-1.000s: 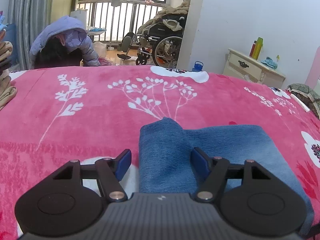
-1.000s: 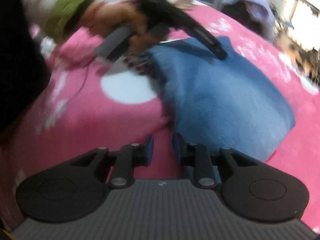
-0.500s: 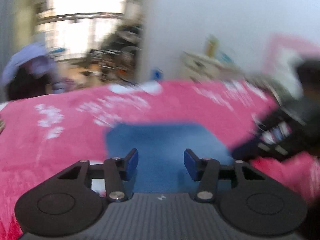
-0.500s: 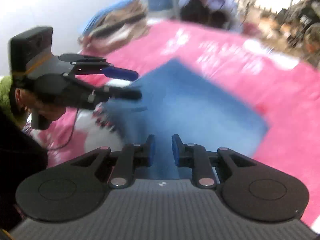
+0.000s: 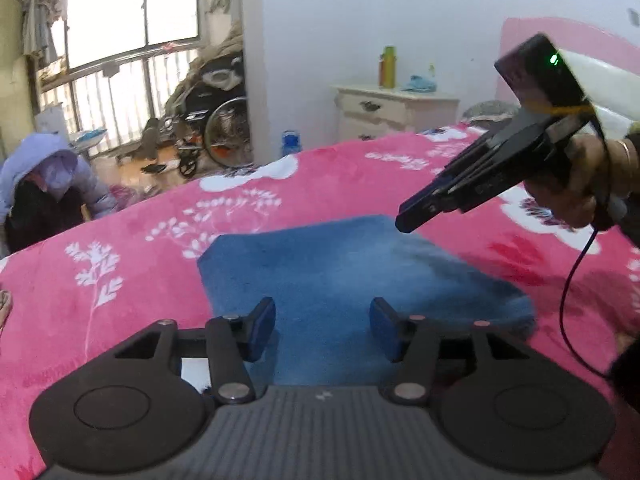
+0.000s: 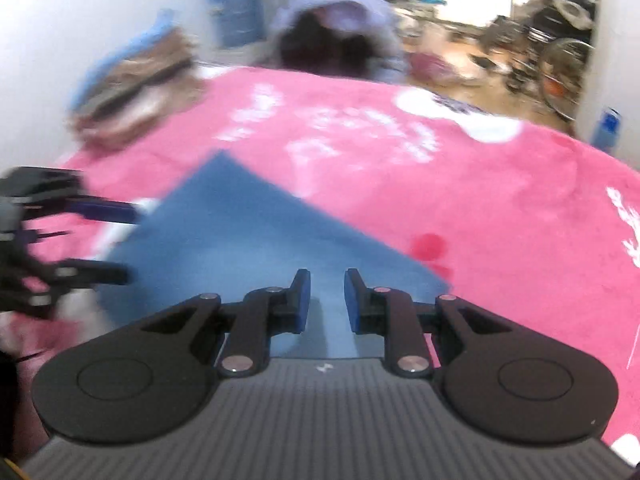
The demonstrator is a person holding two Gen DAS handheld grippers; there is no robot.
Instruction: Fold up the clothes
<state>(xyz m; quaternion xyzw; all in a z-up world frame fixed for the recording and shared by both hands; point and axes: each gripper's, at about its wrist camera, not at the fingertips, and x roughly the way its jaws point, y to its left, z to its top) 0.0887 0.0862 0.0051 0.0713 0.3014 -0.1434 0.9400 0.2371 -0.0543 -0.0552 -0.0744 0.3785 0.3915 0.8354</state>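
Left wrist view first: the left gripper (image 5: 322, 327) is being held with its jaws spread wide and nothing between them, hovering right over the near edge of the blue cloth (image 5: 352, 264). The cloth is lying flat and folded on the pink bed blanket (image 5: 132, 264), directly ahead of that gripper, with its long axis running roughly left-near to right-far. The right gripper (image 5: 404, 222) is being pointed down at the far right corner, jaws looking nearly together with nothing seen in them; from its own camera a narrow gap is being shown (image 6: 322, 300), empty. Probably the left one is nearer for the next grab. Counted: one blue cloth, two grippers, one stack of folded clothes (image 6: 132, 88) being kept at the bed's edge.
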